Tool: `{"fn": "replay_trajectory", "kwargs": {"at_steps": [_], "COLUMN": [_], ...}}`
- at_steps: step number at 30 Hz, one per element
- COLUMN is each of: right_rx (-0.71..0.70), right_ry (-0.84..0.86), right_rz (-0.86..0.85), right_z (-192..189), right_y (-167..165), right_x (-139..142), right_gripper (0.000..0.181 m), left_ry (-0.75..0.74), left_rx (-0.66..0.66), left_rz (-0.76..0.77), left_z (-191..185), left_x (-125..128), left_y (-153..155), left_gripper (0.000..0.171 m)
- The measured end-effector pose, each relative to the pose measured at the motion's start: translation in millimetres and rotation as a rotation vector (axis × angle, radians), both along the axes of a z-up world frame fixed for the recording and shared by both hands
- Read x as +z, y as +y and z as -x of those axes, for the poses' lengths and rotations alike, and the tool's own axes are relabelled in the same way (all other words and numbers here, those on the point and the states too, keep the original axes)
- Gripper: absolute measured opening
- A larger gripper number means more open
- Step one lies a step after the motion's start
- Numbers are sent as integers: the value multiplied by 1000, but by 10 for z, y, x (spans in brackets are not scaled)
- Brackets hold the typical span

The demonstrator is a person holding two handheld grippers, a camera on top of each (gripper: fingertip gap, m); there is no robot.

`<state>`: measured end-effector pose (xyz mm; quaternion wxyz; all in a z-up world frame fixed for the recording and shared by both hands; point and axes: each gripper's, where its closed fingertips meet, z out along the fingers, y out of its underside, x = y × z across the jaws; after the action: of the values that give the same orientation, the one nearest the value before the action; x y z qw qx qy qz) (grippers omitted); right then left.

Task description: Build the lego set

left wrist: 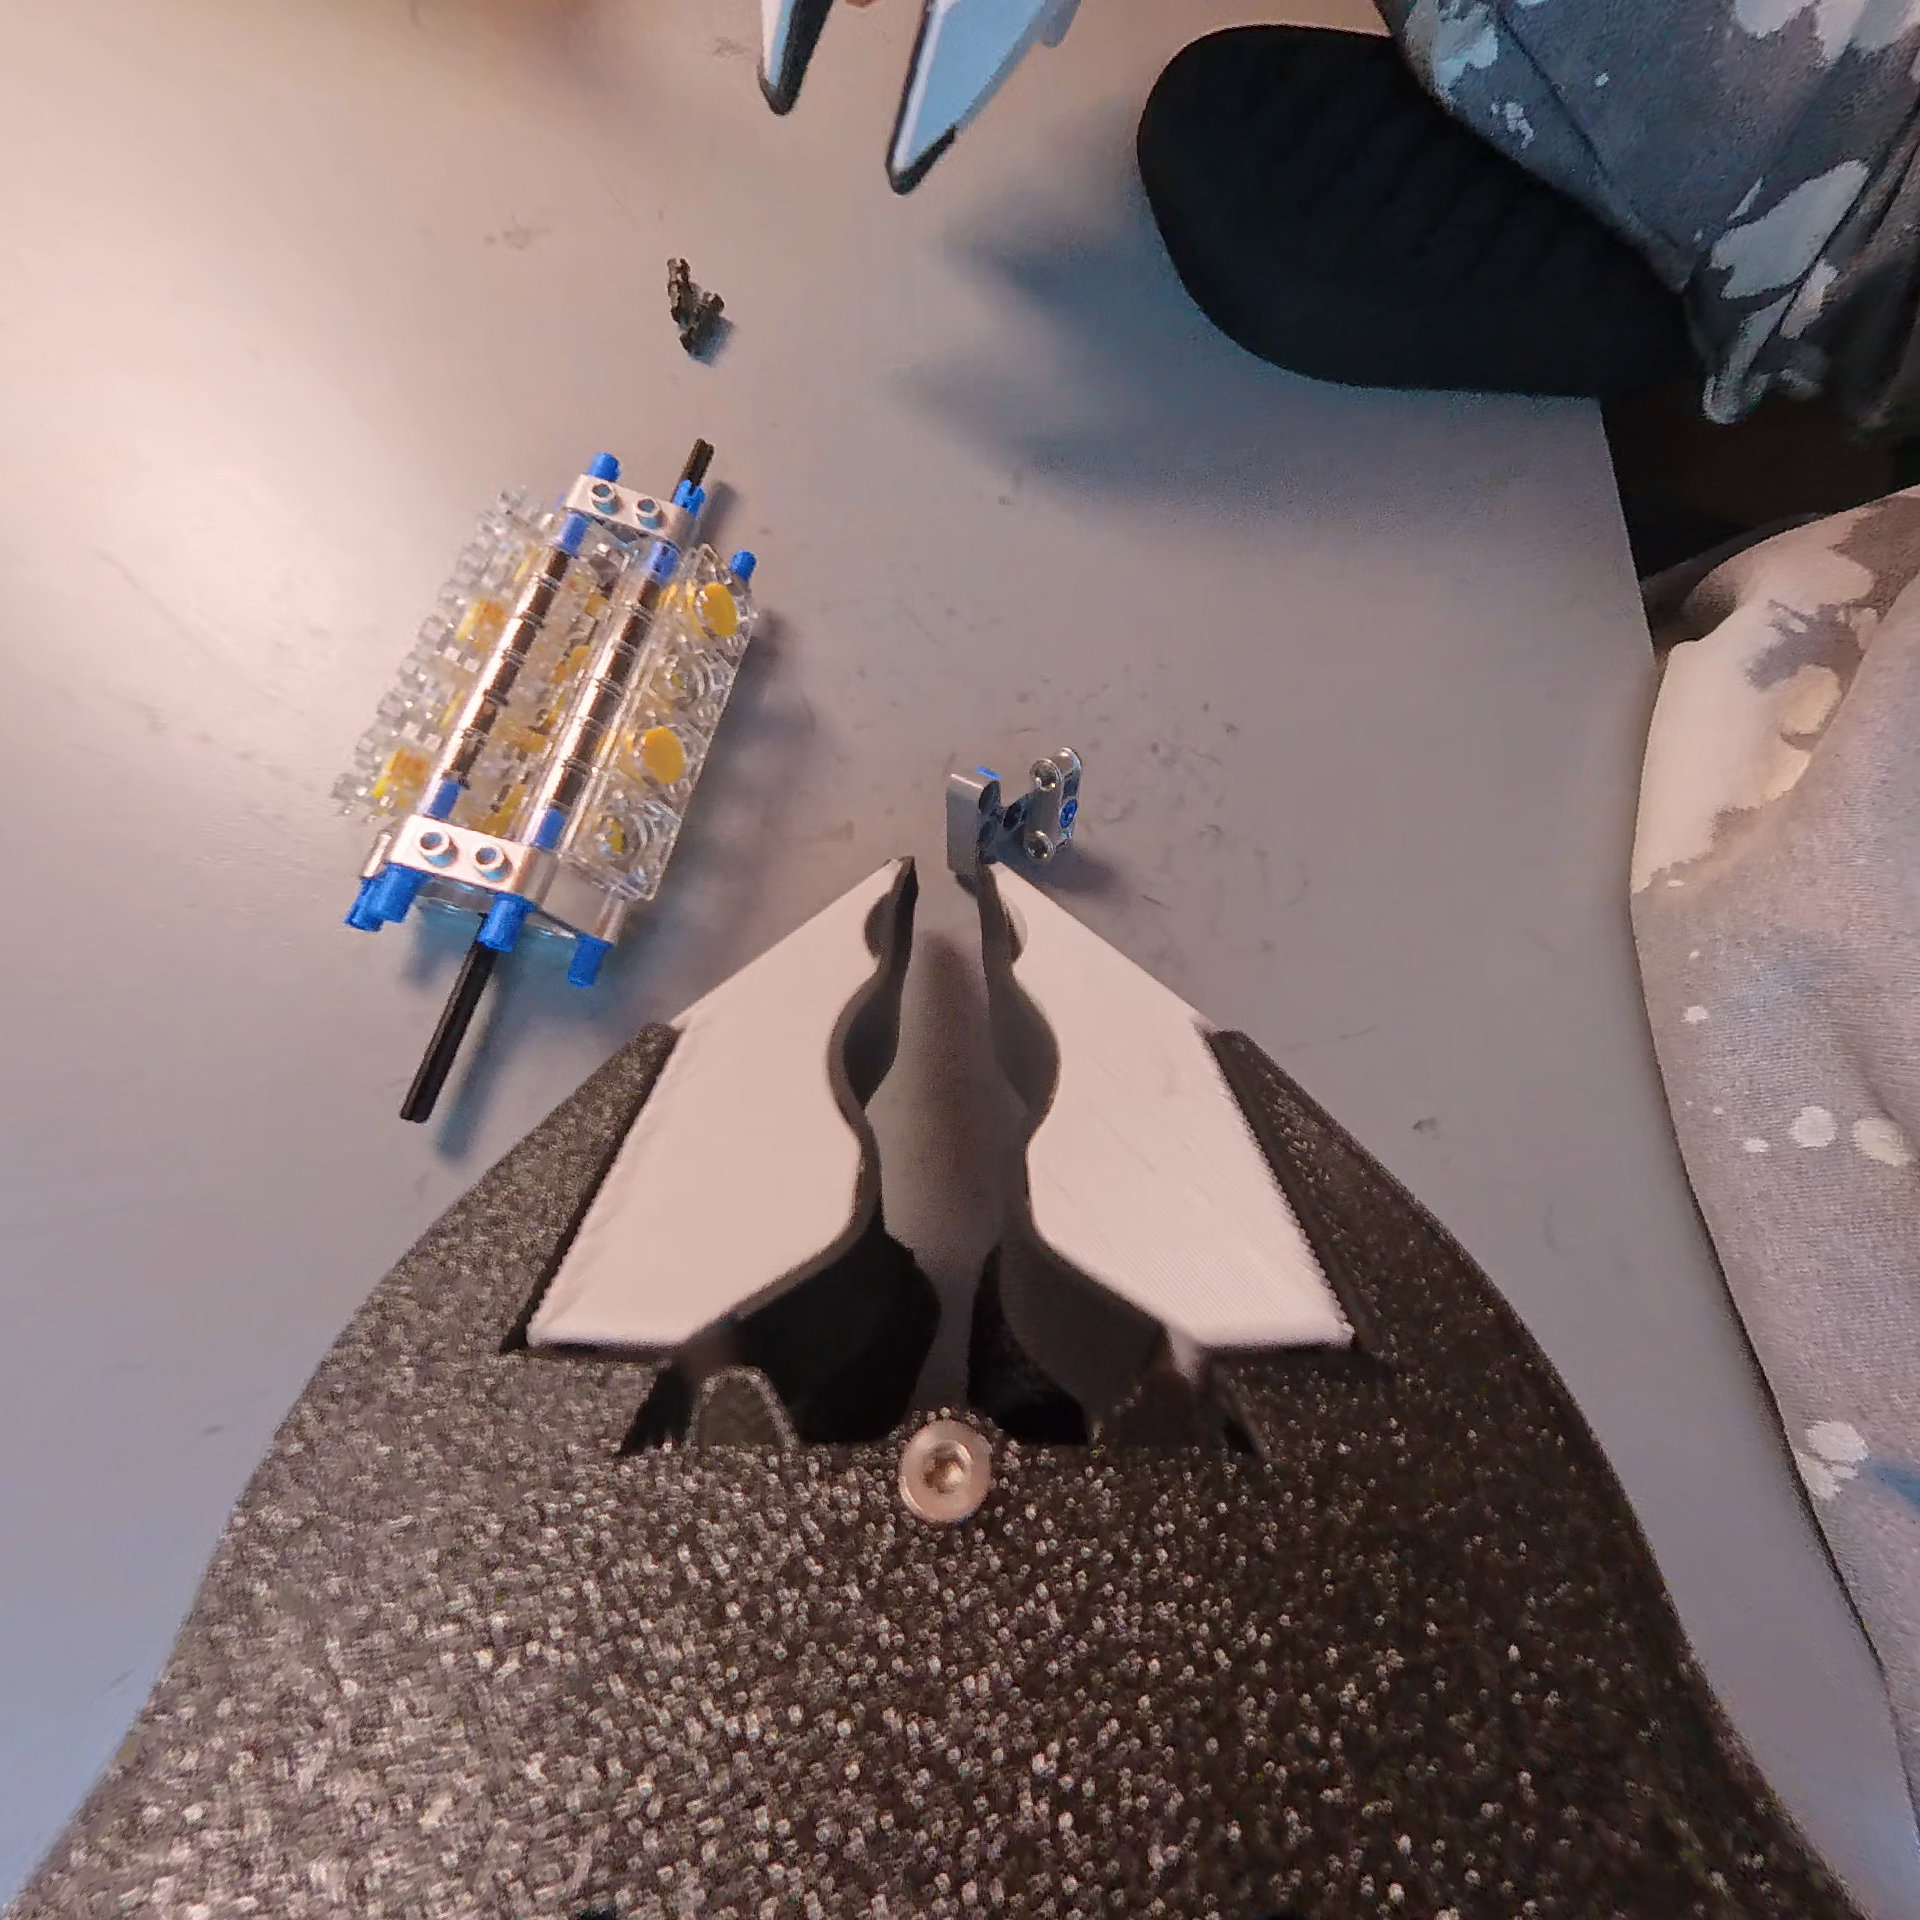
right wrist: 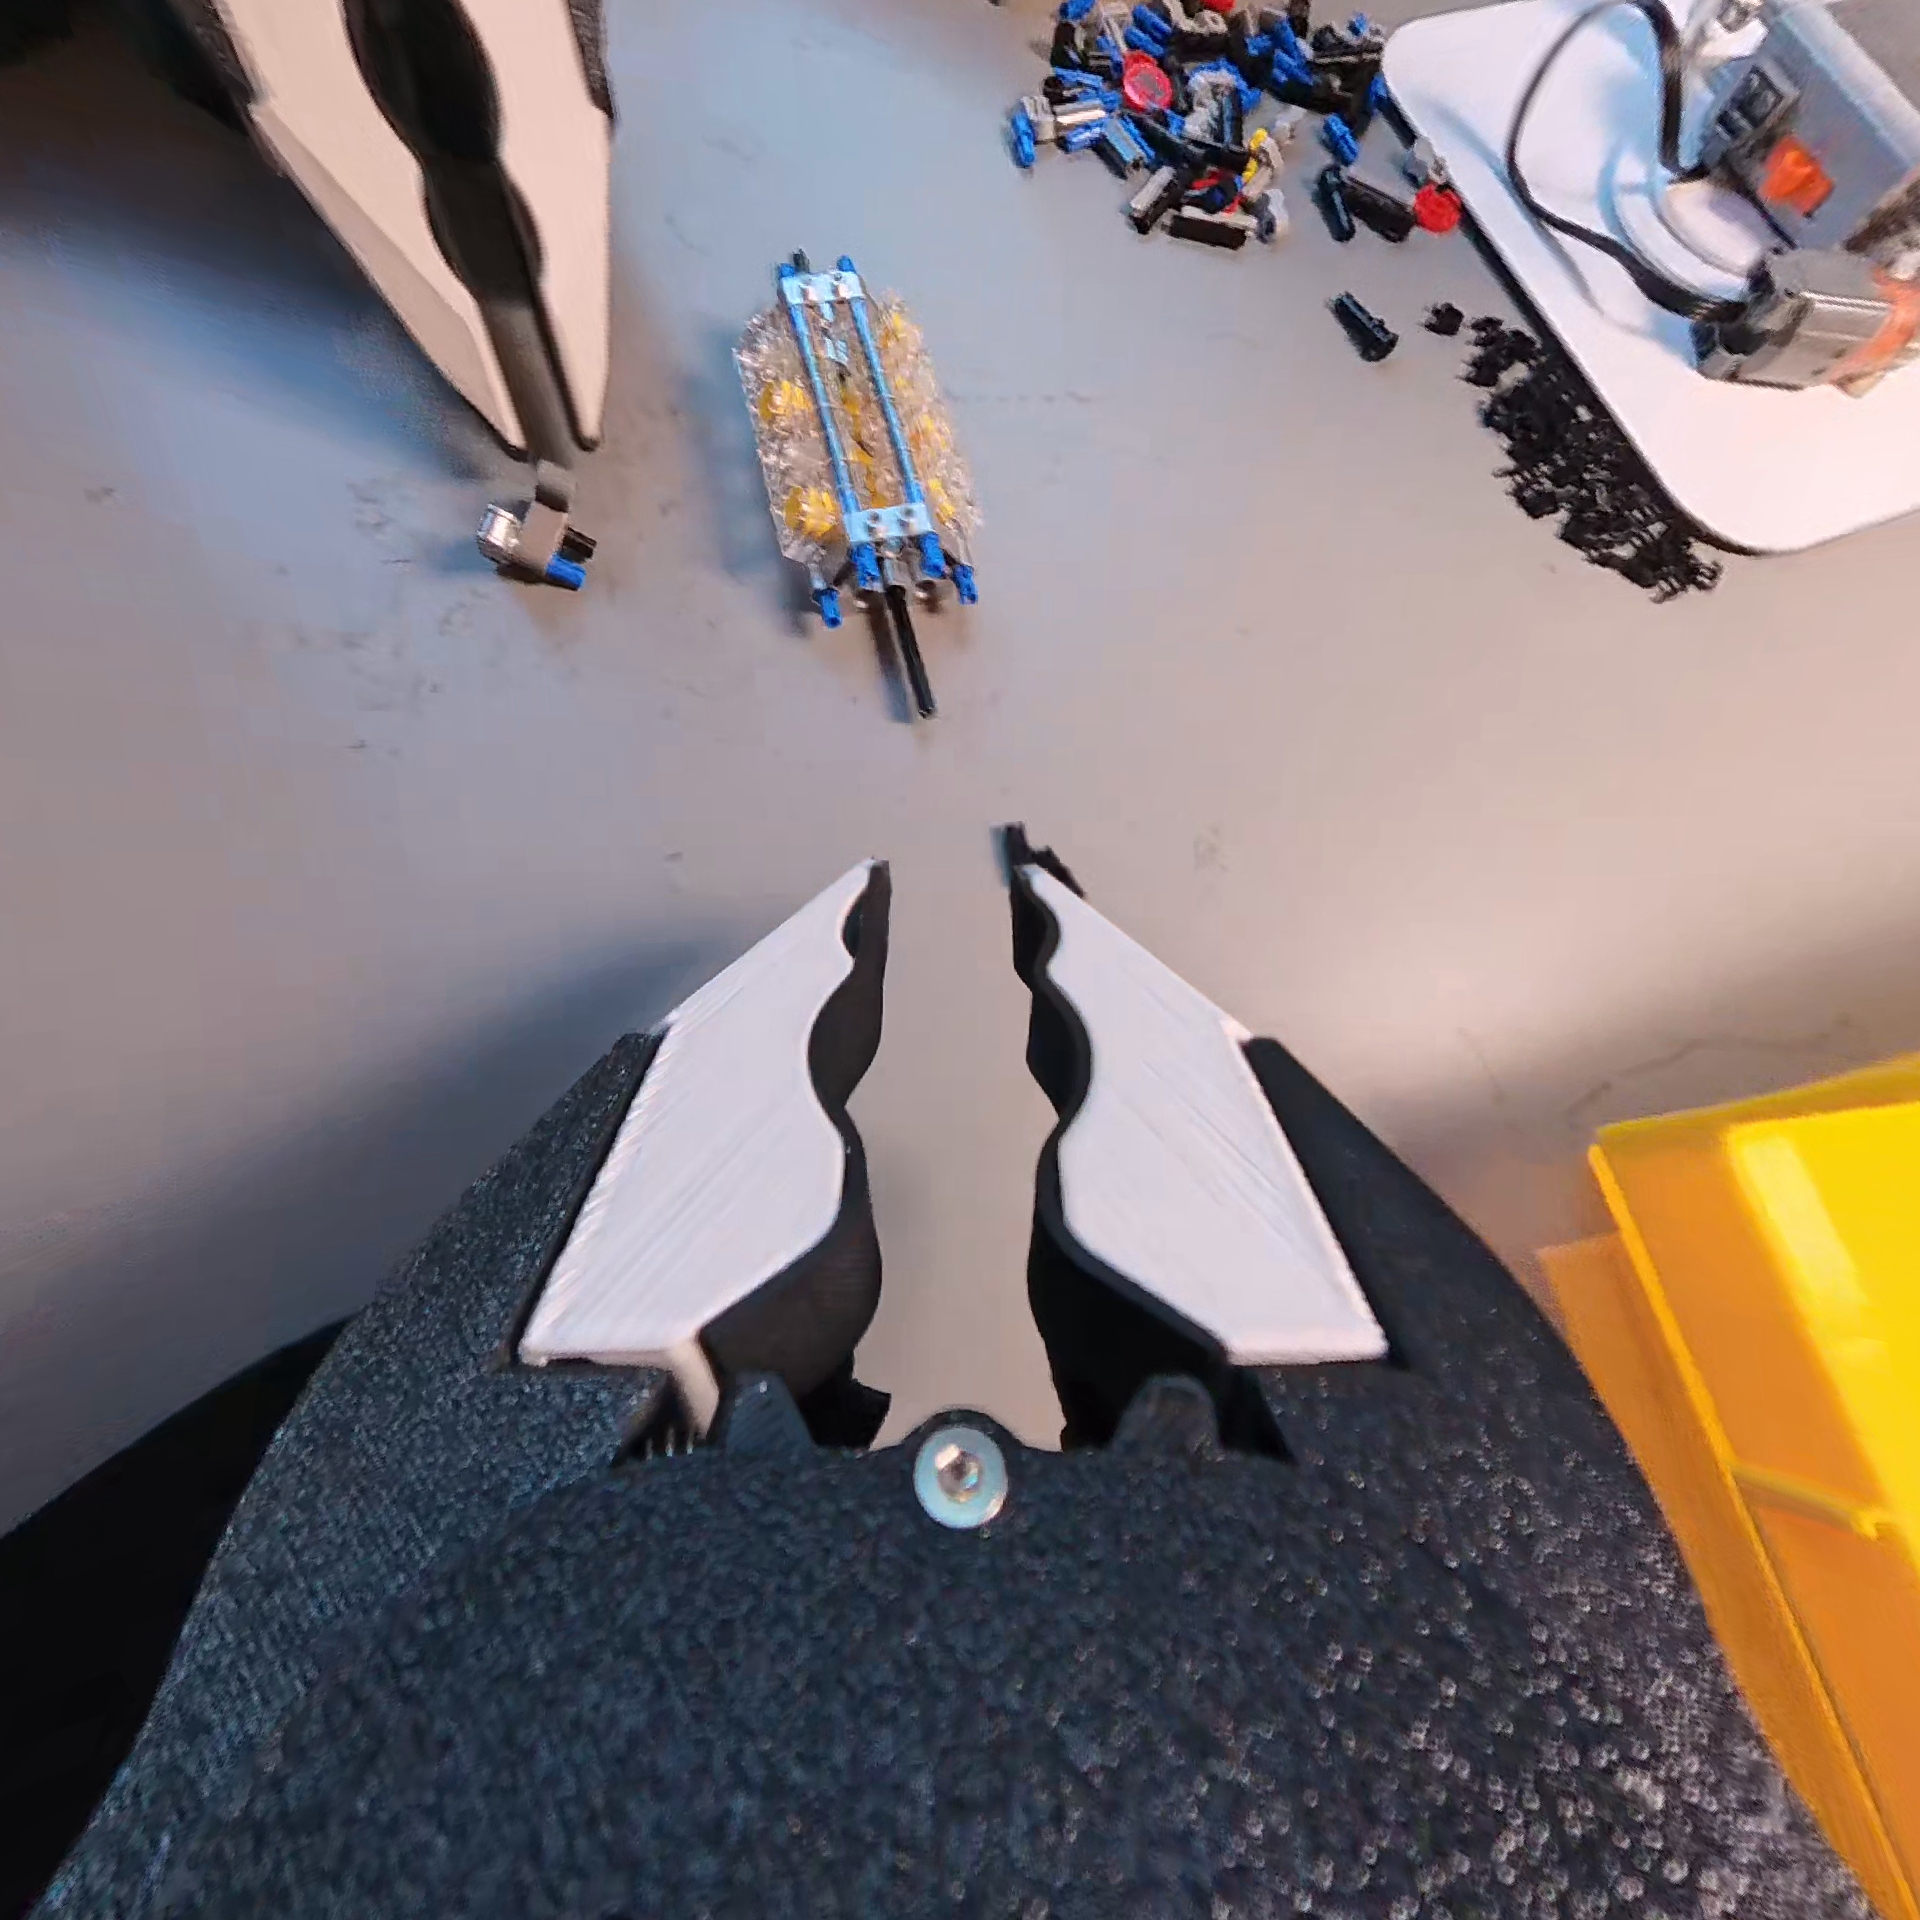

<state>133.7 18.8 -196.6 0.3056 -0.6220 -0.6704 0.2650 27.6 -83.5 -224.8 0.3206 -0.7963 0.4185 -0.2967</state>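
The left hand-held gripper [left wrist: 948,868] hangs low over the grey surface [left wrist: 260,260] with its jaws parted by a narrow gap. The tip of its right finger touches, or nearly touches, a small grey connector piece [left wrist: 1013,816]; whether anything is pinched cannot be told, though from the right wrist view the same piece [right wrist: 535,535] sits directly under the left gripper's tips. The piece is an angled cluster of light grey beams with round holes, a blue pin and a black pin end.

To the left of it, well apart, lies a block-built assembly [left wrist: 551,717]. It is a long, drum-like body of clear plastic cylinders with yellow round parts inside, framed by two grey holed beams at its ends, black rods running lengthwise and blue pins sticking out at the corners. A black axle [left wrist: 447,1039] protrudes from its near end.

The right hand-held gripper [right wrist: 948,857] is released, jaws apart and empty, above bare surface, with a small black piece [right wrist: 1023,847] at its right fingertip. Farther off lie a heap of loose blue, black and red parts [right wrist: 1195,114], a scatter of small black pins [right wrist: 1579,468], a white tray [right wrist: 1662,436] carrying grey motor units with black cables, and a yellow bin [right wrist: 1787,1299] at the right edge. A person's patterned sleeve [left wrist: 1787,935] borders the left view.
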Motion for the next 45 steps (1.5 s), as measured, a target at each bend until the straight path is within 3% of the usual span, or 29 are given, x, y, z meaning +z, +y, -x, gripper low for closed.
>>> {"fn": "replay_trajectory", "kwargs": {"at_steps": [4, 7, 10, 16, 20, 25, 31, 35, 40, 45], "right_rx": [185, 290, 252, 86, 78, 132, 226, 332, 475, 528], "right_ry": [12, -13, -32, -36, -40, -39, 4, 11, 48, 36], "right_rz": [31, 4, -112, -124, -135, 130, 702, 946, 1103, 1070], "right_z": [365, 679, 817, 839, 869, 857, 826, 801, 778, 750], "right_y": [-532, -958, -1054, -1082, -1070, -1102, -1167, -1222, -1346, -1372], "right_x": [-4, -84, -173, -245, -283, -239, -24, 59, 224, 235], "right_gripper": [24, 35, 35, 30, 12, 7, 7, 7, 7, 7], "left_ry": [-7, -4, 1, -41, -81, -83, 20, -24, -103, -142], "left_rx": [-9, 6, 46, 80, 93, 67, -133, -190, -229, -249], "left_rz": [8, 12, 33, 128, 199, 200, -131, -244, -246, -216], "left_z": [-32, -56, -62, -117, -143, -146, -198, -284, -320, -349], "left_x": [6, -4, -25, -40, -28, 3, 122, 215, 309, 328], "left_y": [-22, -10, 20, 15, -19, -74, -184, -233, -299, -342], "left_gripper": [11, 11, 11, 9, 0, 0, 33, 35, 30, 22]}}
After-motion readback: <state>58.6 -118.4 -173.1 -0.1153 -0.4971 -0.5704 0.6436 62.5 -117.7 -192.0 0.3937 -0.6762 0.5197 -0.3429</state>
